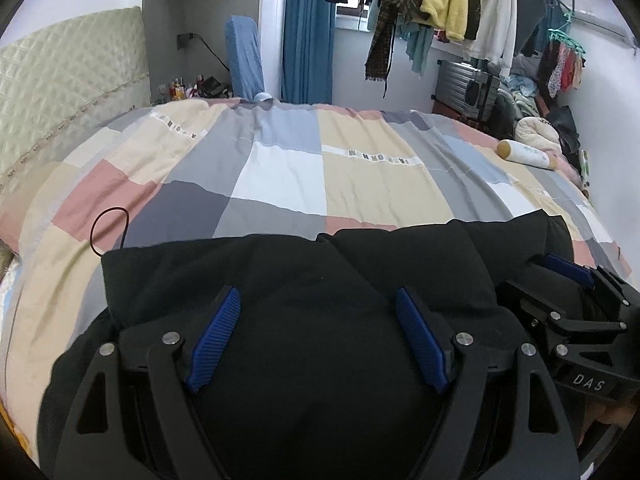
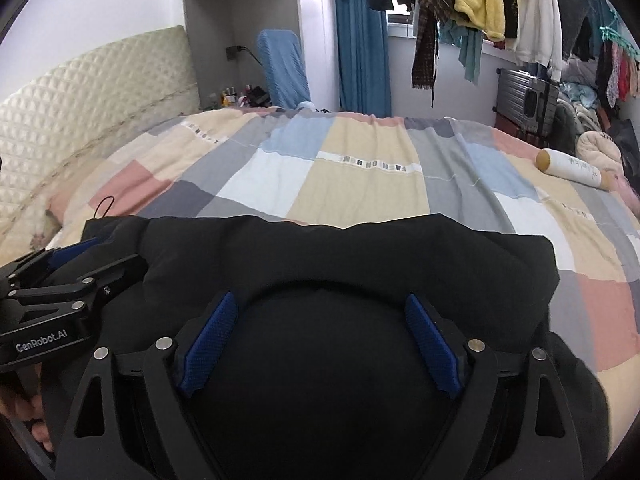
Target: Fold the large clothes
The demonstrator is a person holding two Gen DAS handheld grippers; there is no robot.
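A large black garment [image 1: 304, 276] lies folded in layers at the near edge of the bed, and it also shows in the right wrist view [image 2: 344, 248]. My left gripper [image 1: 318, 300] is open, its blue-padded fingers spread just above the cloth with nothing between them. My right gripper [image 2: 322, 306] is open too, over the right part of the garment. The right gripper appears at the right edge of the left wrist view [image 1: 568, 272]. The left gripper appears at the left edge of the right wrist view [image 2: 76, 256].
The patchwork duvet [image 1: 288, 168] covers the bed. A cream bottle [image 1: 528, 154] lies at the far right of it. A black cord loop [image 1: 108, 232] lies by the garment's left corner. A padded headboard [image 1: 60, 92] is on the left, and hanging clothes [image 1: 452, 0] and a suitcase [image 1: 464, 88] are behind.
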